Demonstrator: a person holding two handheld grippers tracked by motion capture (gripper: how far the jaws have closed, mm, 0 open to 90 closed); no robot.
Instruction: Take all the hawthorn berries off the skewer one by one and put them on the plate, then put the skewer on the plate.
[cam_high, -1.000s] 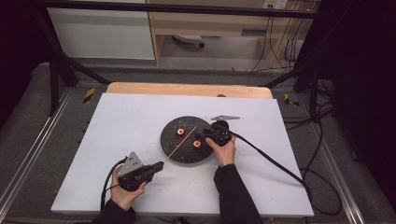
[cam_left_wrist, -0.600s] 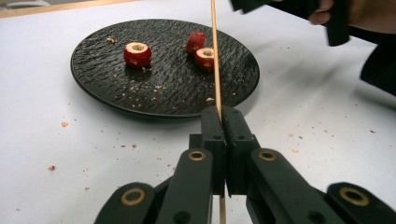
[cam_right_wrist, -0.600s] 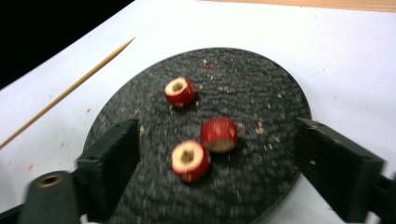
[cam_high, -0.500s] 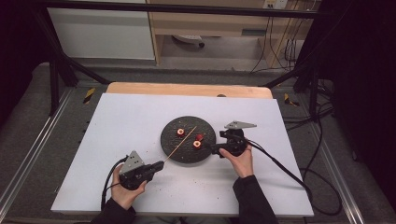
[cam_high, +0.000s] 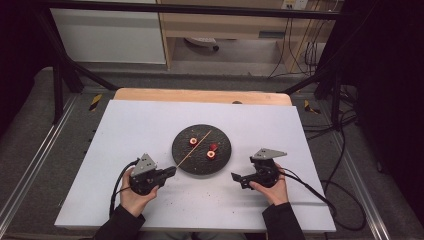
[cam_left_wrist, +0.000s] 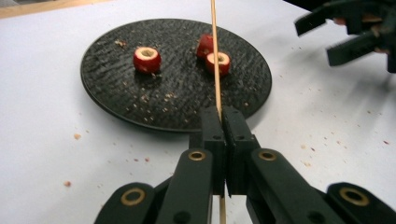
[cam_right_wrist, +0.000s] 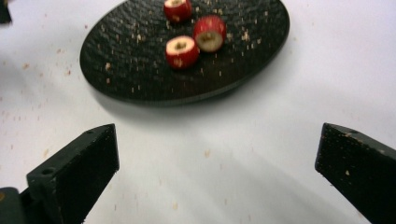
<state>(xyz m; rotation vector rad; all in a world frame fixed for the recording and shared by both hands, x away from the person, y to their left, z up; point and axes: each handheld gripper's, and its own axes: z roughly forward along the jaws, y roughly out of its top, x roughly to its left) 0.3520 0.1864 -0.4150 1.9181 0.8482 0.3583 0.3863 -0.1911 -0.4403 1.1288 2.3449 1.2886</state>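
the white desk (cam_high: 125, 200) carries a black plate (cam_high: 186, 161) holding three cored red fruit pieces (cam_left_wrist: 147, 59). the left gripper (cam_high: 171, 171) clenches a wooden skewer (cam_left_wrist: 215, 51), aimed over the plate for threading. the right gripper (cam_high: 239, 180), jaws just spread and empty, sits beside the plate, freed to fetch a piece.

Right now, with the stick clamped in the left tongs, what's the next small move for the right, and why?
Probably bring the right tongs back toward the black plate to pick a red fruit piece. Its jaws have just been opening and stand wide with nothing between them, while the left tongs grip the skewer pointing over the plate, with nothing threaded on it.
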